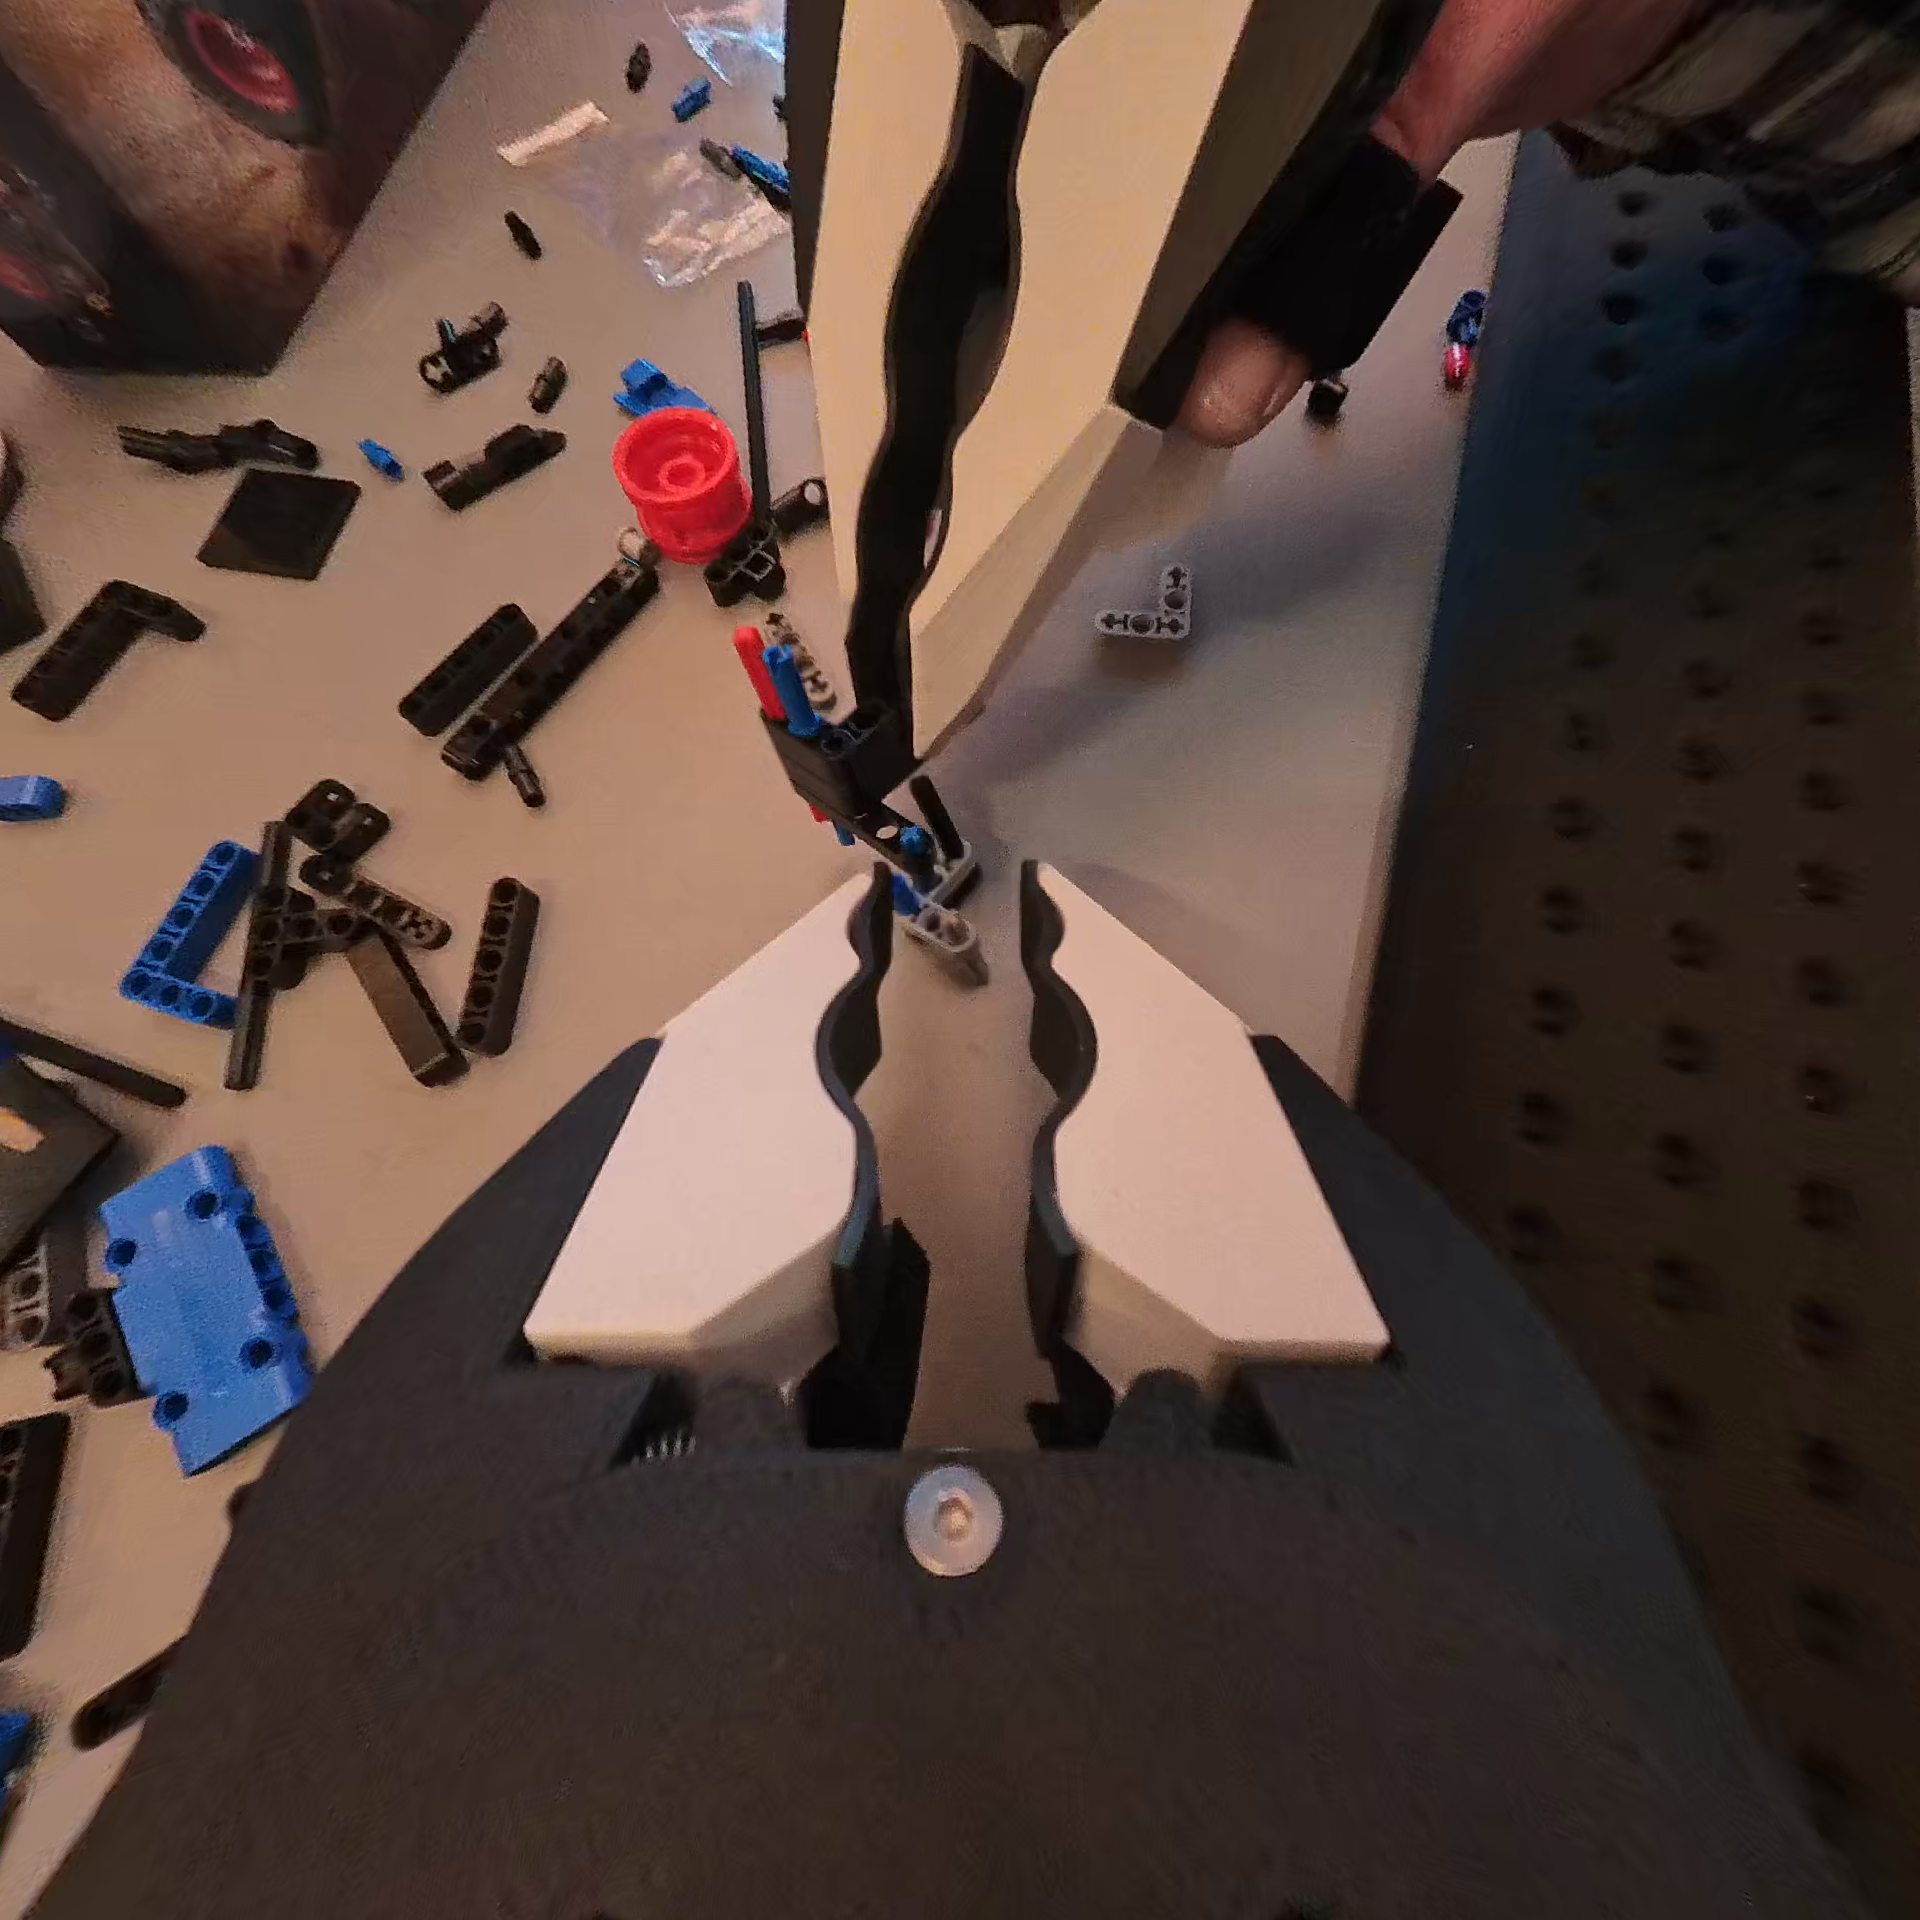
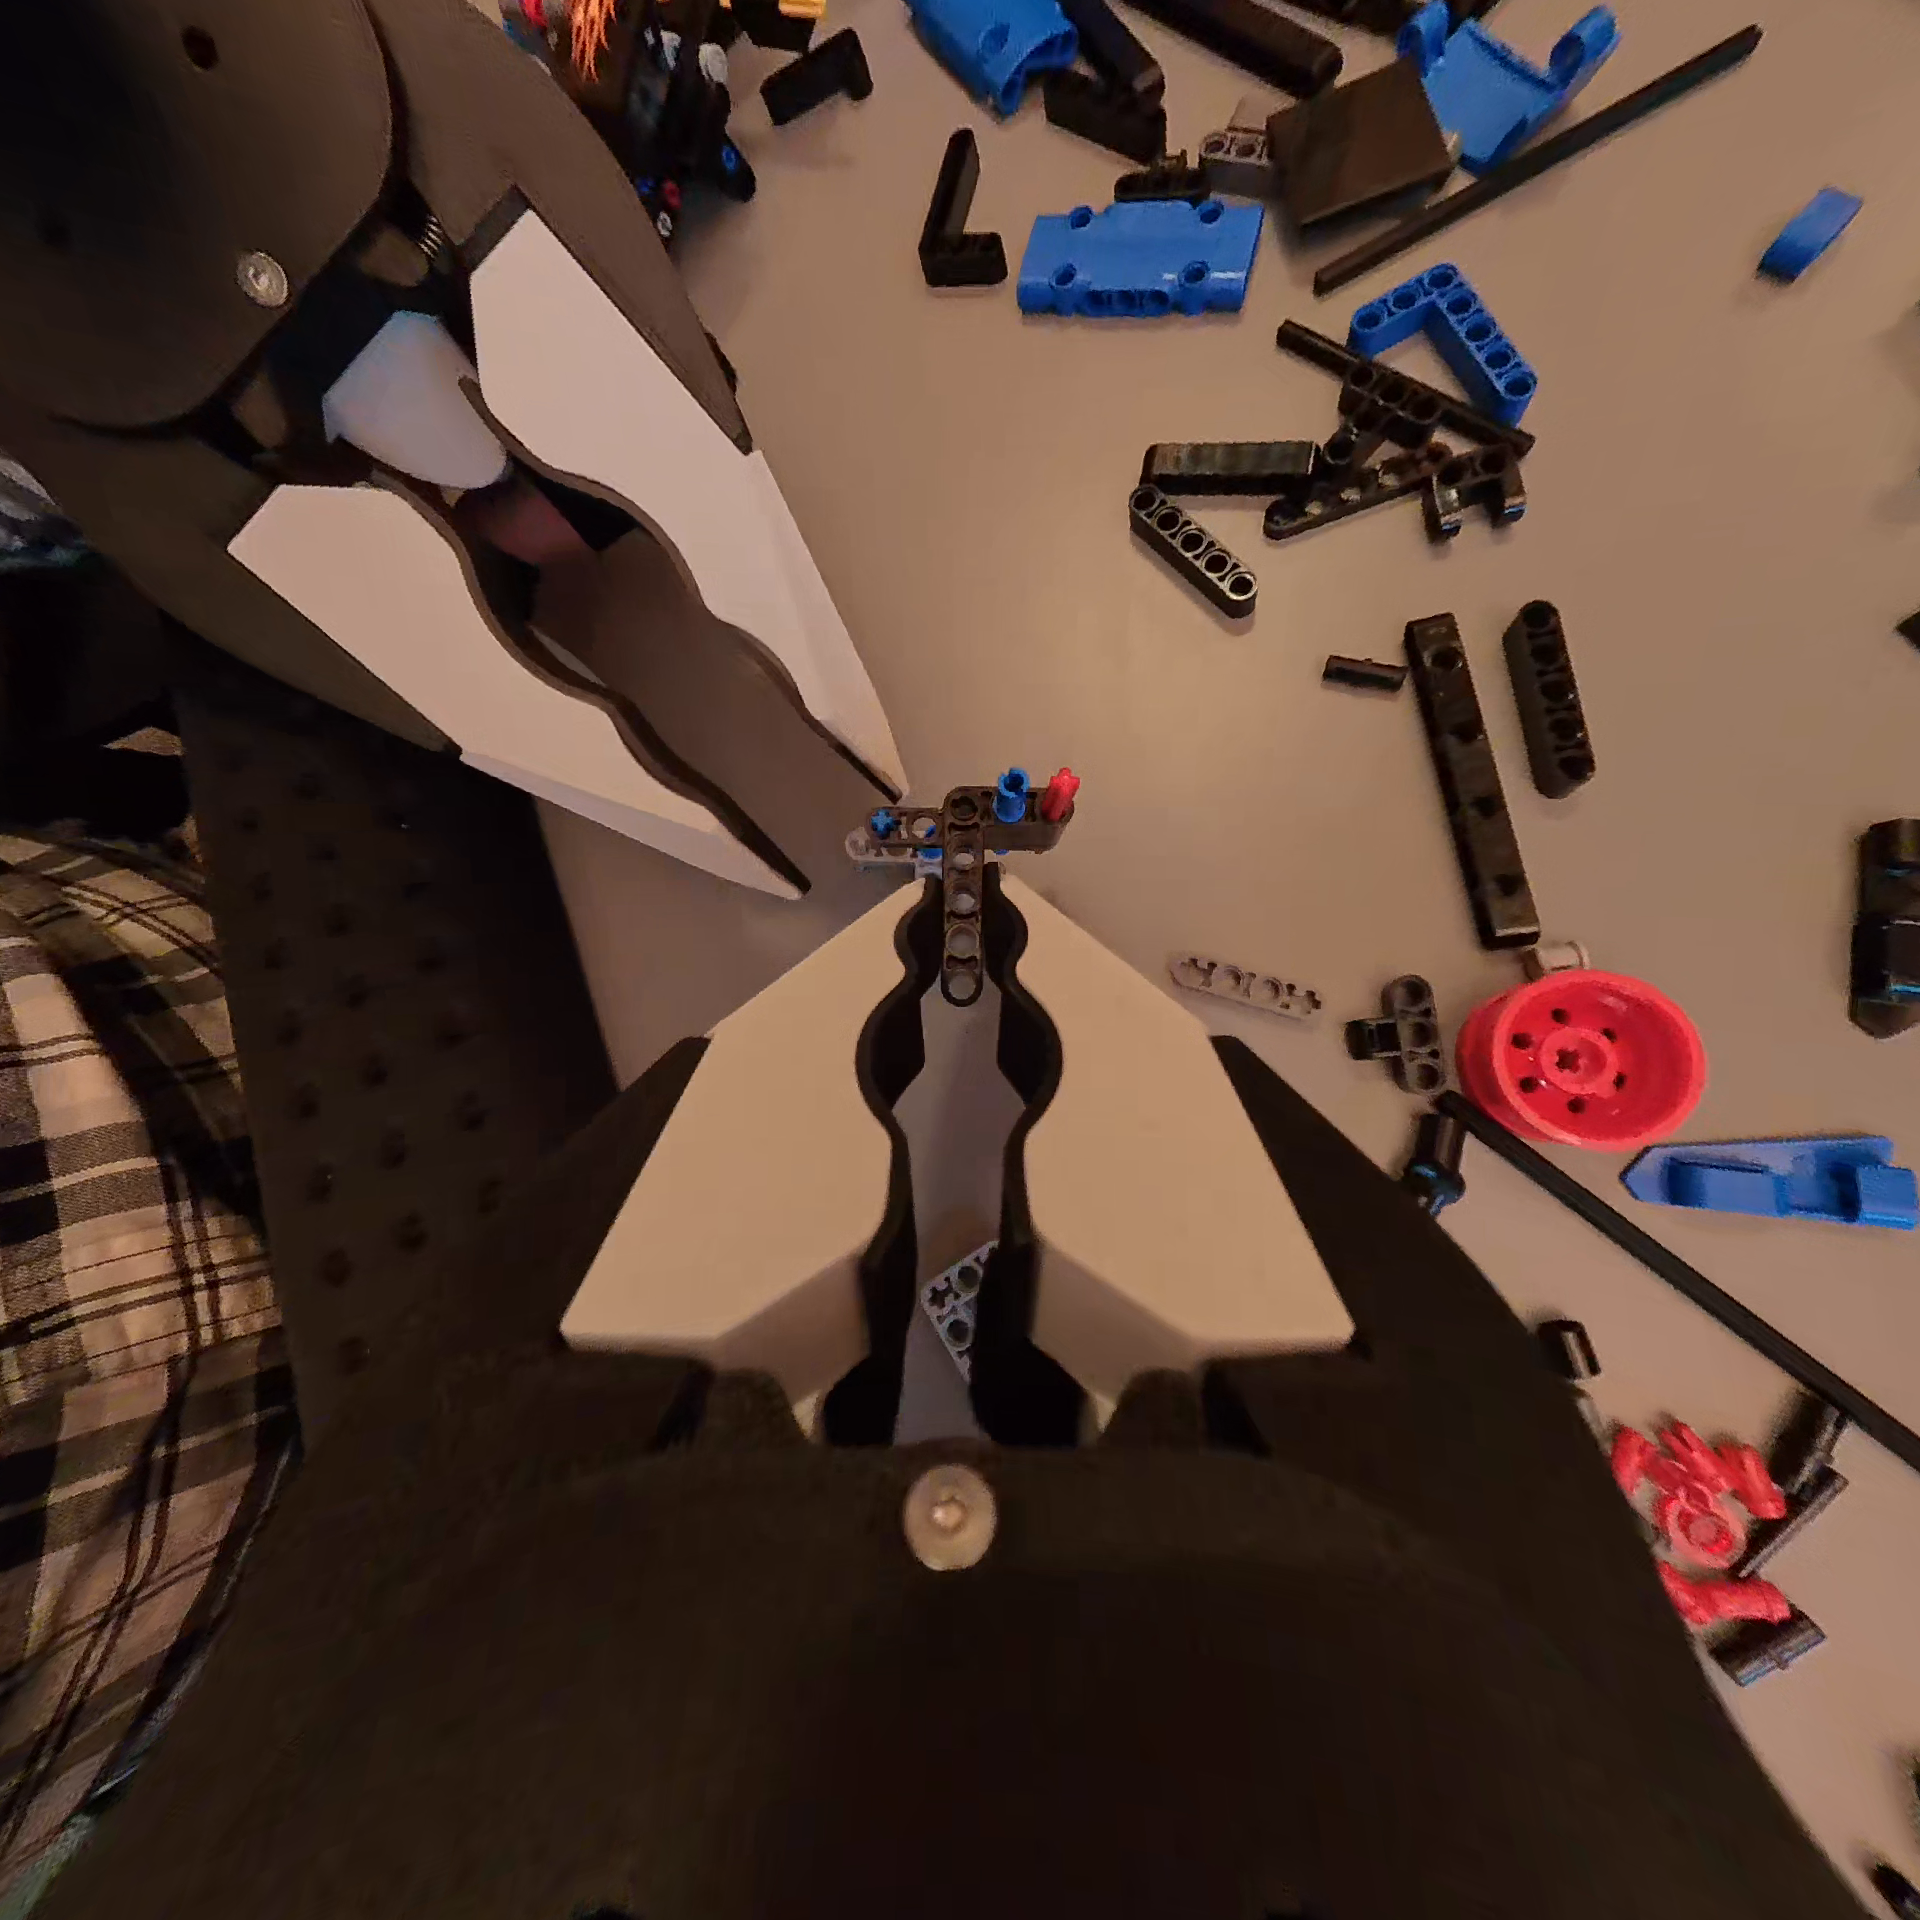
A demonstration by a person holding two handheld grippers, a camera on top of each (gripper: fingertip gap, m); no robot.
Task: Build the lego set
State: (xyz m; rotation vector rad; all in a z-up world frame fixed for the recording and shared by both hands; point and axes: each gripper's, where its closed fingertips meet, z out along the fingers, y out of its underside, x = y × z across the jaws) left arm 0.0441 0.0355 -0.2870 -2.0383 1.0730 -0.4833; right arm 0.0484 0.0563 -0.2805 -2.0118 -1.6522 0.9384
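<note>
We see the right gripper (image 2: 961, 914), jaws clamped on a small black beam assembly (image 2: 961, 831) at frame centre. Left gripper (image 1: 956, 894), jaws parted and empty, tips beside it. Loose pieces from 12 to 4 o'clock on the table (image 2: 1039, 540).

Grey table (image 1: 1195, 790), perforated dark board (image 1: 1683, 831)

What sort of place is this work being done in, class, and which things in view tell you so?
Probably a hobby or lab tabletop: loose building pieces such as a red wheel on a plain table, the set's box, and a dark perforated board alongside.
</note>
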